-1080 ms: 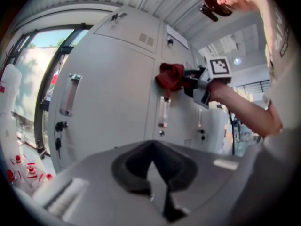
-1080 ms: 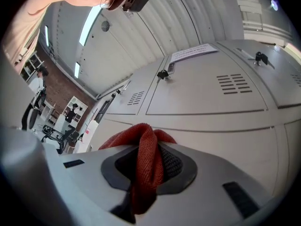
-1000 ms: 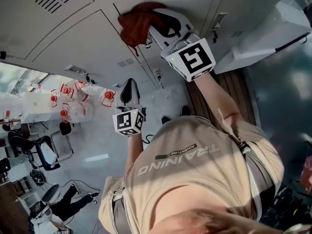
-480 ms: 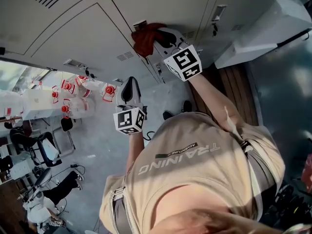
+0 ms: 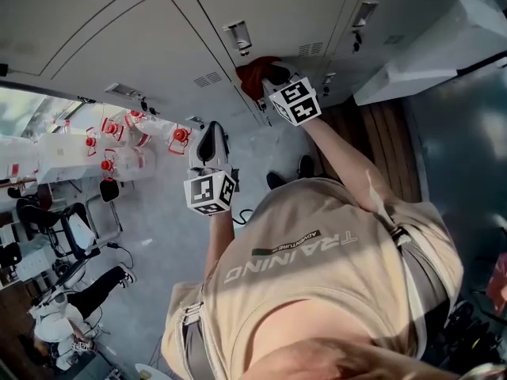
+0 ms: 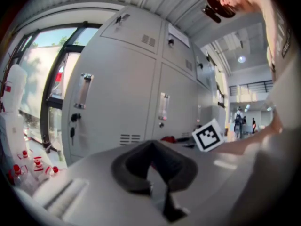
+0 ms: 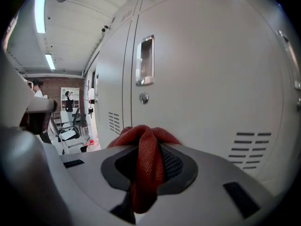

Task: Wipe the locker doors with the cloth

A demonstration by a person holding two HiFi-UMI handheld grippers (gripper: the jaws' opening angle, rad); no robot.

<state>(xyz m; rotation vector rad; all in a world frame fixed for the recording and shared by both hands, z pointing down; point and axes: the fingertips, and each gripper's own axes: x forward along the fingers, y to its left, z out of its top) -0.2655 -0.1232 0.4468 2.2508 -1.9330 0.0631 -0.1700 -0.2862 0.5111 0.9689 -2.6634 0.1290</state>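
Observation:
A red cloth (image 5: 253, 76) is bunched against a grey locker door (image 5: 198, 38), low down by its vent slots (image 5: 207, 78). My right gripper (image 5: 269, 77) is shut on it and holds it to the metal. In the right gripper view the cloth (image 7: 148, 154) hangs folded between the jaws, under the door's handle recess (image 7: 145, 60) and round lock (image 7: 144, 98). My left gripper (image 5: 211, 133) hangs away from the lockers, shut, with nothing in it. In the left gripper view the left gripper (image 6: 153, 166) faces the locker row (image 6: 117, 98), with the cloth (image 6: 169, 138) far off.
Several red-capped clear bottles (image 5: 119, 145) stand on the floor left of the lockers. Office chairs (image 5: 71, 240) and a seated person (image 5: 95, 299) are further left. A white slanted panel (image 5: 444, 46) juts out at the right, above a wooden strip (image 5: 380, 133).
My right gripper has slid the red cloth down the locker door, from beside the handle to the vent slots near the floor. The left gripper has stayed put.

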